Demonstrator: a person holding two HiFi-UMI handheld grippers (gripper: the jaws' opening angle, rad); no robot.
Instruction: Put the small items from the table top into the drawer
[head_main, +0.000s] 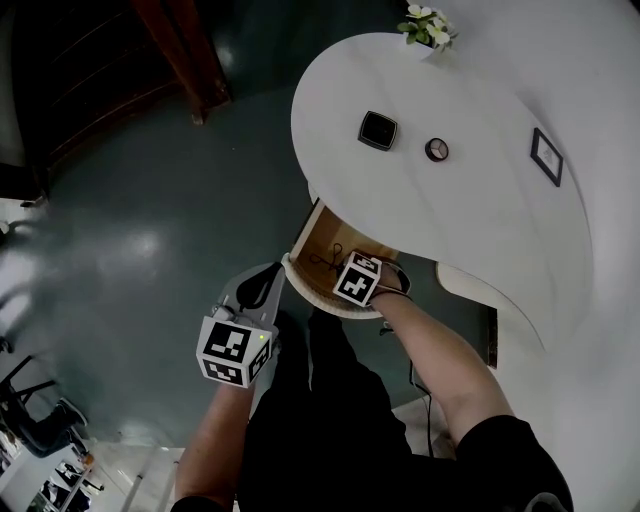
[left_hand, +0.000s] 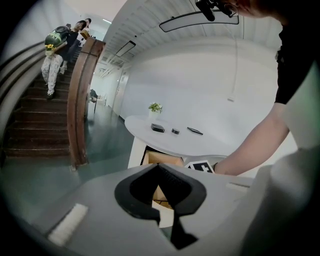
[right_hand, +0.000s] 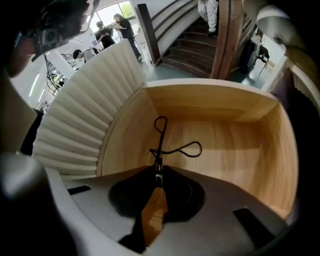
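Two grippers are in view, L and R, and we're seeing both w/ jaws together. The right gripper (right_hand: 157, 171) is reaching into the open drawer (right_hand: 235, 150). Its tips are pinching the near end of a thin black looped wire item (right_hand: 176, 149). The rest of that item is sticking out ahead of the jaws over the wooden drawer floor, w/ one loop pointing toward the back wall and another bending off to the side. We can't tell if the loops are touching the wood. The drawer's ribbed white front (right_hand: 85, 125) is curving past on one side of the gripper.

The left gripper (left_hand: 158, 166) is hanging beside the drawer, out over the dark green floor (head_main: 150, 220). Its jaws are meeting tip to tip w/ nothing between them, and they're pointing toward the drawer and the white table (head_main: 470, 220) above it.

Three small things are lying on the table, all well apart from the drawer opening:
- a black square item (head_main: 377, 130)
- a small round item (head_main: 436, 150) near it
- a flat black-framed rectangle (head_main: 547, 156) further R

A small pot of white flowers (head_main: 428, 25) is standing at the far edge. In the left gripper view, people are walking on a staircase (left_hand: 35, 115) in the bkgd.
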